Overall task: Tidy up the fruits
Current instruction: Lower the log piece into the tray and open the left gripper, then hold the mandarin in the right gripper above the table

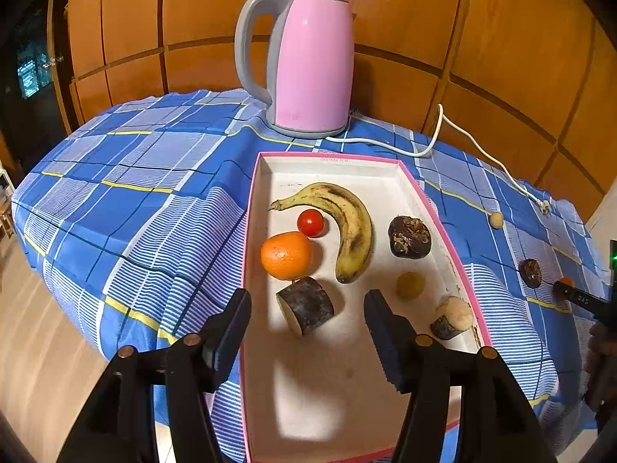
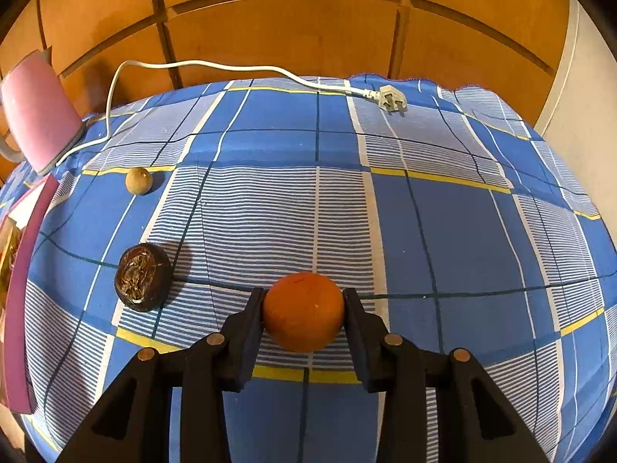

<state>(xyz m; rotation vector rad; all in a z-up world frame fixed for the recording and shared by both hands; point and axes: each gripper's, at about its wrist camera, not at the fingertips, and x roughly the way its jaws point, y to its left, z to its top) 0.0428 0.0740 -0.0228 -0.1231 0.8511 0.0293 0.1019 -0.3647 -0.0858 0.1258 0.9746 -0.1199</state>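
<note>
two grippers are at work. the right gripper (image 2: 304, 310) has closed its fingers on a small orange fruit (image 2: 304, 311) just above the checked tablecloth (image 2: 443, 212), apparently mid-pickup; next it must carry it left to the pink-rimmed tray (image 1: 327, 160). the left gripper (image 1: 307, 306) hangs wide open and empty over the tray. only the left view shows the tray's banana (image 1: 343, 223); only the right shows the grasp.

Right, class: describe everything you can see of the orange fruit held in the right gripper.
The orange fruit is round with a matte, slightly dimpled rind, a small dark mark near its top and a pale speck on its front. It sits between the two black fingers of the right gripper, which press on its left and right sides. It is over the blue checked tablecloth, outside the pink-rimmed tray; whether it rests on the cloth cannot be told. A dark brown fruit lies apart to its left.
</note>
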